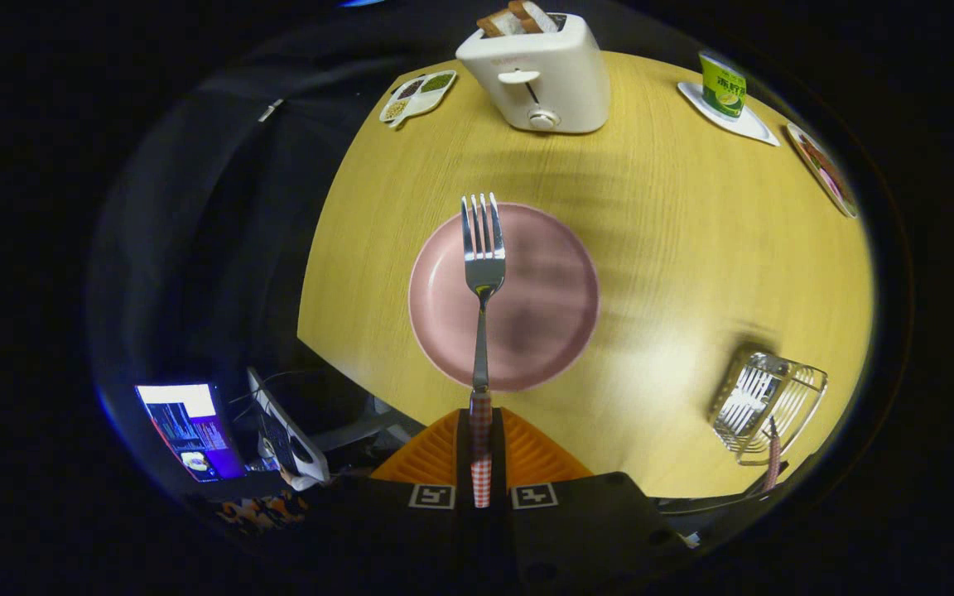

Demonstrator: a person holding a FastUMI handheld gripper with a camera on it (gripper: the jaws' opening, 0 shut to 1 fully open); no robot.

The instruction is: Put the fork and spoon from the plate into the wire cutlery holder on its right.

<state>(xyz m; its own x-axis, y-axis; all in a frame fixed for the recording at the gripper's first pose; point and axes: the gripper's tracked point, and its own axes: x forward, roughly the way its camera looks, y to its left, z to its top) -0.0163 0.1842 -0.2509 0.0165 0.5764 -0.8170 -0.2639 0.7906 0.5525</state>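
Note:
My gripper [481,447] is shut on the checked handle of a steel fork [483,265]. The fork sticks straight out ahead of the fingers, tines up, held high above the table. Below it lies a round pink plate [551,298] with nothing on it. The wire cutlery holder [767,401] stands on the table to the right of the plate, near the table's front edge. A checked handle, like the fork's, pokes out of the holder at its near side; the rest of that utensil is hidden among the wires.
A white toaster [539,74] with bread slices stands at the far edge of the round wooden table [692,248]. A divided dish [417,95] lies to its left, a green carton on a white saucer [725,95] and a patterned plate [821,165] to its right. A screen [191,430] glows below the table's left side.

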